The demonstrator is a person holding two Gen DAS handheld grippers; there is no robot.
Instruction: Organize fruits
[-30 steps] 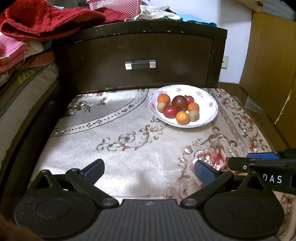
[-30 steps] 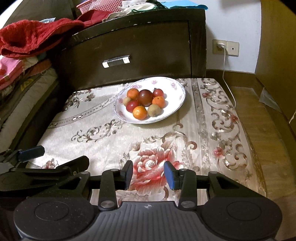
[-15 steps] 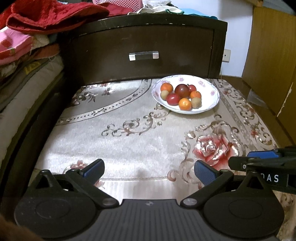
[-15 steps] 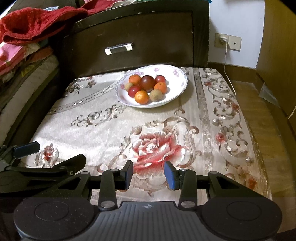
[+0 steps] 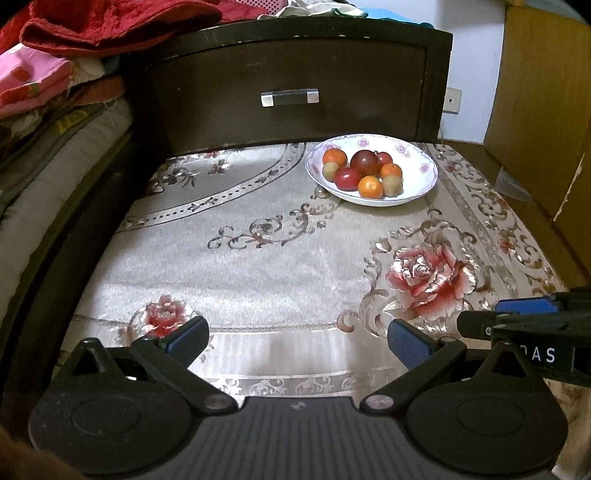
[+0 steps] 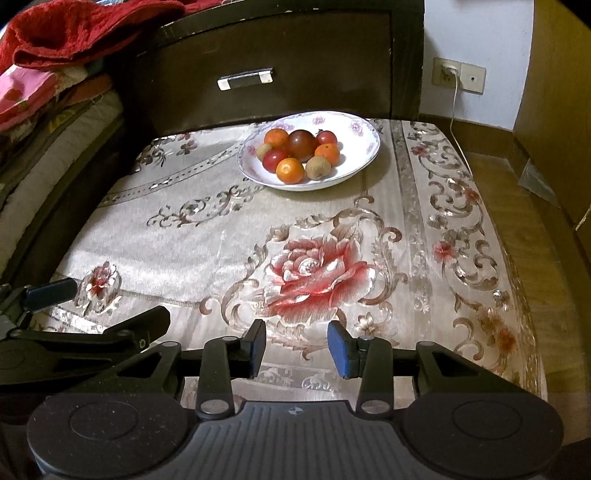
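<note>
A white floral bowl point(image 5: 417, 192) stands at the far right of the cloth-covered table, and shows in the right wrist view too point(image 6: 362, 162). It holds several small fruits: oranges point(image 5: 370, 186), red tomatoes point(image 5: 347, 178), a dark tomato point(image 5: 364, 162) and brownish kiwis point(image 5: 392, 184). My left gripper point(image 5: 297, 341) is wide open and empty over the table's near edge. My right gripper point(image 6: 296, 347) is partly open and empty, also at the near edge, to the right of the left one.
A dark wooden drawer front point(image 5: 295, 85) with a metal handle rises right behind the bowl. Stacked blankets and red towels point(image 5: 74, 33) lie at the left. A wall socket with a cable point(image 6: 448, 70) and wooden panels are at the right. The floral cloth point(image 5: 277, 258) covers the table.
Both grippers have drawn back toward the near edge of the table and risen; the bowl looks farther away. Jaw openings are unchanged.
</note>
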